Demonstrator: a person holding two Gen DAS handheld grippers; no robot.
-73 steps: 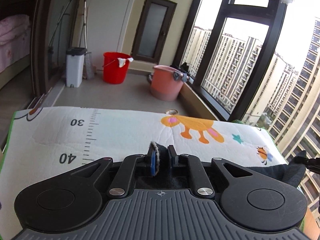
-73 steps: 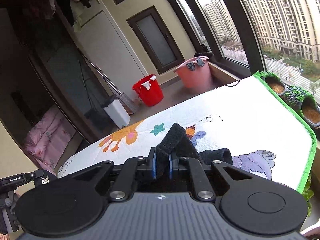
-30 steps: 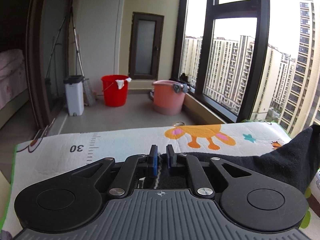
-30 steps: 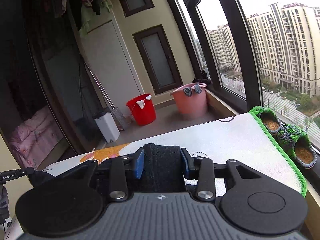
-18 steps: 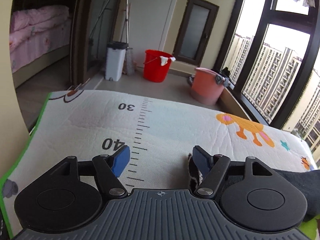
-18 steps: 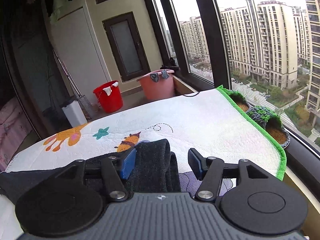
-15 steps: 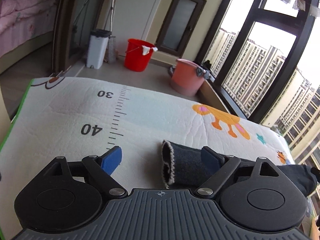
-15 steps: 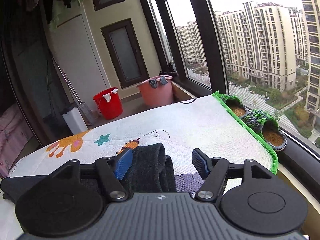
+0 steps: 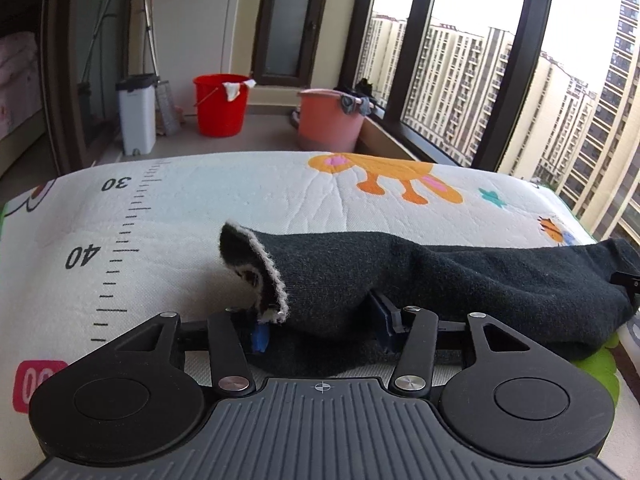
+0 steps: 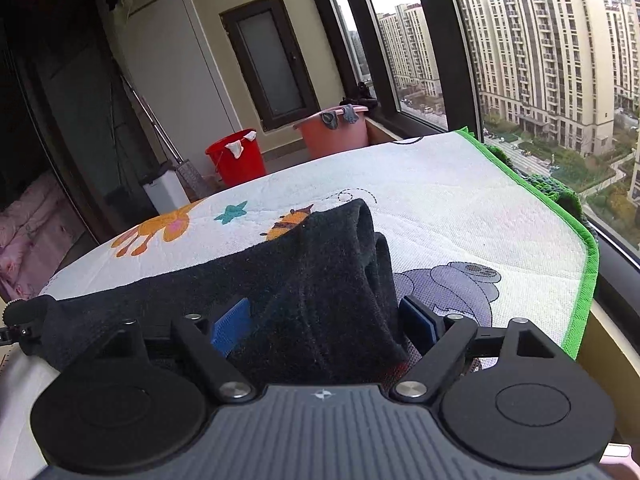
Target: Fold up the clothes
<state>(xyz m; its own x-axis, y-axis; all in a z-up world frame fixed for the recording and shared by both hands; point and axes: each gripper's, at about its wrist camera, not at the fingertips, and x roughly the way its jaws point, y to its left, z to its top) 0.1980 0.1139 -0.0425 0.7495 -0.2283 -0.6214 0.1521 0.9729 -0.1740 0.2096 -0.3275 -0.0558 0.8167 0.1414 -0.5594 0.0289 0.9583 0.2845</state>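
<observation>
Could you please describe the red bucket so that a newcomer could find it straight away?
Look past the printed mat to the balcony floor by the door. The red bucket stands between a white bin and a pink tub; a white cloth hangs on its rim.

High-rise home balcony: buckets (image 9: 220, 105), bedroom (image 9: 18, 80) beside.

Big windows (image 9: 472, 64); tower blocks outside; red bucket (image 9: 220, 105); daylight
</observation>
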